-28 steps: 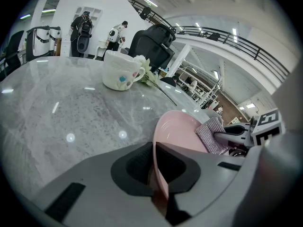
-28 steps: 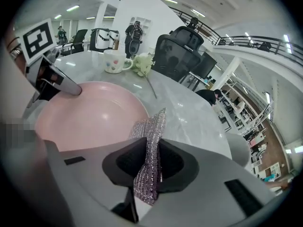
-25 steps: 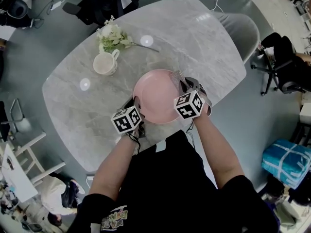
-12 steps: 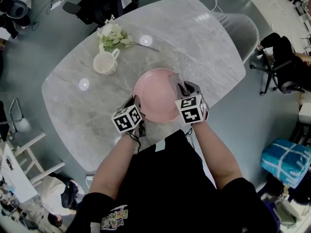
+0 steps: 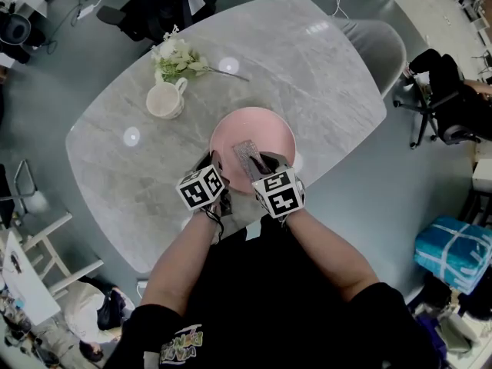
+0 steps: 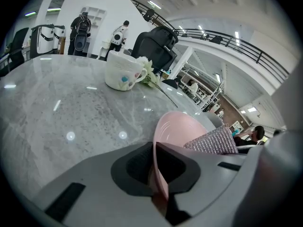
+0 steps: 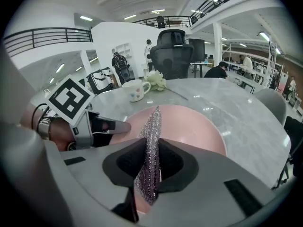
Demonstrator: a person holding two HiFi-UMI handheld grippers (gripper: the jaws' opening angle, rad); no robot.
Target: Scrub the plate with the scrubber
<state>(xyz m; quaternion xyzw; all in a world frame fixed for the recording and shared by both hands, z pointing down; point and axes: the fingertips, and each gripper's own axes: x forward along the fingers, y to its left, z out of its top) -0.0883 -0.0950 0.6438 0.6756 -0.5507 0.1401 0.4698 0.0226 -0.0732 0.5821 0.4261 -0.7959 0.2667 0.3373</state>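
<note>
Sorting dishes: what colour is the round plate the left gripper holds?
The round plate is pale pink, clearest in the head view.

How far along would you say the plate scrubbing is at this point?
Done: the left gripper is clamped on the near rim of the pink plate, and the right gripper grips the silver mesh scrubber. In hand: the scrubber lies over the plate's middle. Left: likely more passes; no dirt shows, so progress can't be judged.
</note>
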